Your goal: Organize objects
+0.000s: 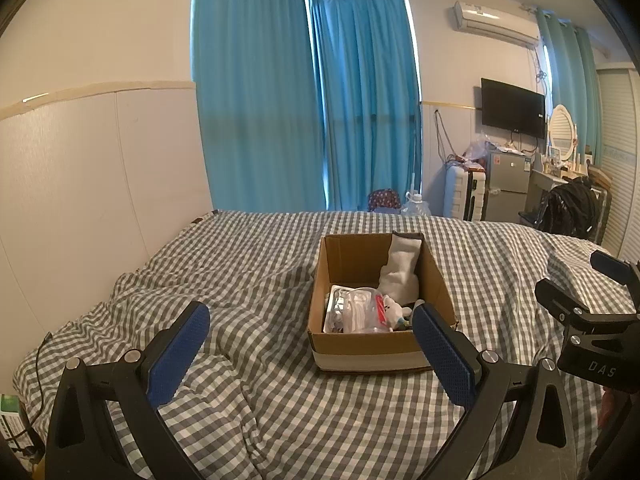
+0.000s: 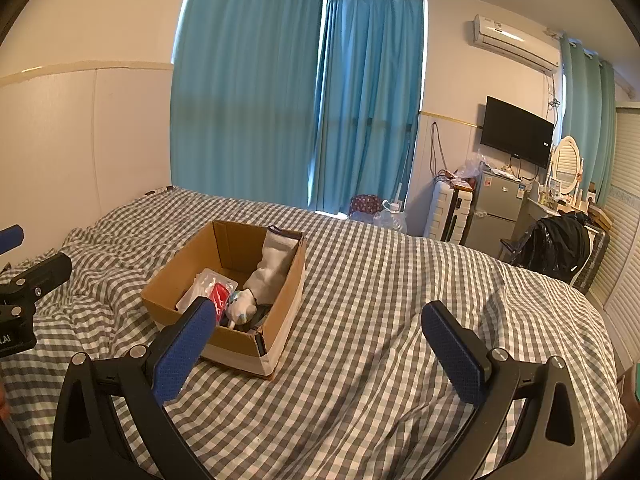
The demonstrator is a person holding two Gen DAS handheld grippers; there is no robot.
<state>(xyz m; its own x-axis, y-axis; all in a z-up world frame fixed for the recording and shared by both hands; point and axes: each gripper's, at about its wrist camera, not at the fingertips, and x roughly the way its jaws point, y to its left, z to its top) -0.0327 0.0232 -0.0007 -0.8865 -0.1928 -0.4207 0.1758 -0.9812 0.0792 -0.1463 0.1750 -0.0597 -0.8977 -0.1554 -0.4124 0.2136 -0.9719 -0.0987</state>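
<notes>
An open cardboard box [image 1: 362, 346] sits on the checked bedspread [image 1: 256, 272]; it also shows in the right wrist view [image 2: 176, 276]. Inside lie a grey-white sock [image 1: 400, 268], clear plastic packets [image 1: 352, 308] with a red item, and a small white plush toy [image 1: 396, 310]. The sock [image 2: 274, 264], red item [image 2: 220, 300] and plush [image 2: 242, 306] show in the right wrist view too. My left gripper [image 1: 310, 318] is open and empty, in front of the box. My right gripper [image 2: 318, 316] is open and empty, to the right of the box; it shows at the right edge [image 1: 576, 280].
Blue curtains [image 1: 304, 100] hang behind the bed. A white wall panel [image 1: 100, 180] runs along the left. At the far right stand a suitcase [image 1: 464, 194], a small fridge [image 1: 506, 184], a wall TV [image 1: 514, 108] and a black bag on a chair [image 1: 570, 208].
</notes>
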